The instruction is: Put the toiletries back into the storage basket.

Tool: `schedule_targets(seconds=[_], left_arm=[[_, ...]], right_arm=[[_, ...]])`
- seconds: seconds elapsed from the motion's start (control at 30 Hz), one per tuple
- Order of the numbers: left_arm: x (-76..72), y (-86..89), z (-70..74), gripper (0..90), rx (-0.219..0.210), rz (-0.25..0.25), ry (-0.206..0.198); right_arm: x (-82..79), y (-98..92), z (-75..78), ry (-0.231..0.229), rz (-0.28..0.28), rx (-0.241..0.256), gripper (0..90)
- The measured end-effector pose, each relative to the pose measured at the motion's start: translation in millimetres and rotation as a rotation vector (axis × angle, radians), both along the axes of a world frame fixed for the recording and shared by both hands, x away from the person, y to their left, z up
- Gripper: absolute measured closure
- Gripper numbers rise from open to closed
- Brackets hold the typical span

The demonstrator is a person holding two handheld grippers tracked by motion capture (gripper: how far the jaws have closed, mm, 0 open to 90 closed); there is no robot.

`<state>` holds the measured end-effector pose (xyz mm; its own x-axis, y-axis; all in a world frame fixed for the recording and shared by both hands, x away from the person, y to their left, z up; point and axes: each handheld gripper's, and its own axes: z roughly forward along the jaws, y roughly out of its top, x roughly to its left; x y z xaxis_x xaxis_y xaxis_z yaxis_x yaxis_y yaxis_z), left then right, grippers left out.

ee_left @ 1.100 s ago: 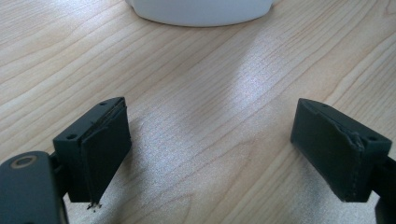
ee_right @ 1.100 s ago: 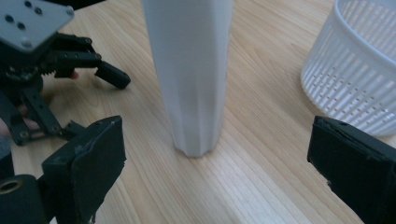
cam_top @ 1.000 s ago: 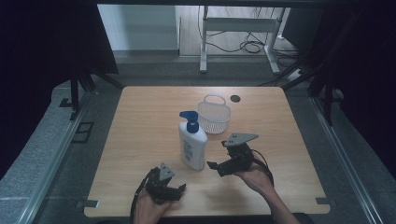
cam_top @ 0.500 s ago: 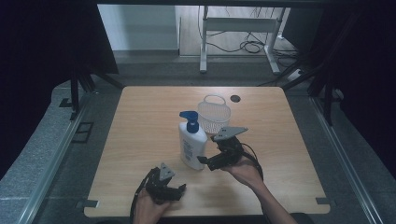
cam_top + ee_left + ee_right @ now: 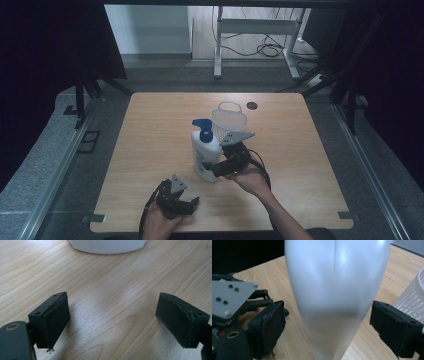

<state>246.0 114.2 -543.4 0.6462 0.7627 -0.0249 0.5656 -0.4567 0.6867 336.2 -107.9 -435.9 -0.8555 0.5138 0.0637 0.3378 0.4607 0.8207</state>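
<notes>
The right gripper (image 5: 214,169) stands wide open astride the upright bottle (image 5: 204,152) mid-table, apparently not touching. The left gripper (image 5: 192,202) gapes empty near the front edge. The label is unreadable.

bottle (image 5: 337,290) blurred, pump cut off

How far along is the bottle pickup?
Done: the right gripper has its open jaws on either side of the white pump bottle, which stands upright on the table. In hand: closing on it; gaps show on both sides in the right gripper view. Left: grip and lift, perhaps toward the white basket. The left gripper rests open near the front edge.
</notes>
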Motion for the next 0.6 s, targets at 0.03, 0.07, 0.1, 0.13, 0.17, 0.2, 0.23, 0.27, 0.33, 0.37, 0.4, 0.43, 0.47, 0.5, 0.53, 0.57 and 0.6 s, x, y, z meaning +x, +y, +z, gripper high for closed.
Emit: schedule_targets(seconds=[0.03,0.07,0.1,0.13,0.17,0.2,0.23,0.27,0.33,0.37,0.4,0.43,0.47,0.5,0.53,0.57,0.6], left_arm=[[0.0,0.0,0.0,11.2,0.000,0.000,0.000],[0.0,0.0,0.0,11.2,0.000,0.000,0.000],[0.0,0.0,0.0,11.2,0.001,0.000,0.000],[0.0,0.0,0.0,11.2,0.001,0.000,0.000],[0.0,0.0,0.0,11.2,0.001,0.000,0.000],[0.0,0.0,0.0,11.2,0.001,0.000,0.000],[0.0,0.0,0.0,11.2,0.001,0.000,0.000],[0.0,0.0,0.0,11.2,0.001,0.000,0.000],[0.0,0.0,0.0,11.2,0.001,0.000,0.000],[0.0,0.0,0.0,11.2,0.001,0.000,0.000],[0.0,0.0,0.0,11.2,0.001,0.000,0.000],[0.0,0.0,0.0,11.2,0.001,0.000,0.000],[0.0,0.0,0.0,11.2,0.001,0.000,0.000],[0.0,0.0,0.0,11.2,0.001,0.000,0.000],[0.0,0.0,0.0,11.2,0.001,0.000,0.000],[0.0,0.0,0.0,11.2,0.001,0.000,0.000],[0.0,0.0,0.0,11.2,0.001,0.000,0.000]], right_arm=[[2.1,2.5,0.9,-0.005,-0.004,0.001,13.2],[2.1,2.5,0.9,-0.005,-0.004,0.001,13.2],[2.9,3.4,1.2,-0.005,-0.005,0.001,13.4],[4.0,5.3,1.4,-0.009,-0.006,0.000,13.6],[5.2,8.0,1.4,-0.016,-0.010,-0.002,14.6],[5.2,8.0,1.4,-0.016,-0.010,-0.002,14.6],[5.6,9.1,1.1,-0.018,-0.011,-0.005,15.1],[7.2,11.8,0.0,-0.024,-0.017,-0.009,17.0],[8.4,13.5,-1.3,-0.023,-0.022,-0.007,18.8],[9.1,14.7,-2.3,-0.022,-0.023,-0.008,19.8],[9.6,15.5,-3.0,-0.023,-0.023,-0.009,20.6],[10.3,16.5,-3.9,-0.026,-0.021,-0.010,21.5],[10.3,16.5,-3.9,-0.026,-0.021,-0.010,21.5],[10.5,17.7,-4.7,-0.026,-0.021,-0.009,22.4],[10.7,18.9,-5.4,-0.029,-0.020,-0.011,23.5],[11.0,19.8,-6.0,-0.033,-0.021,-0.010,24.7],[11.1,20.4,-6.2,-0.037,-0.023,-0.009,26.9]])
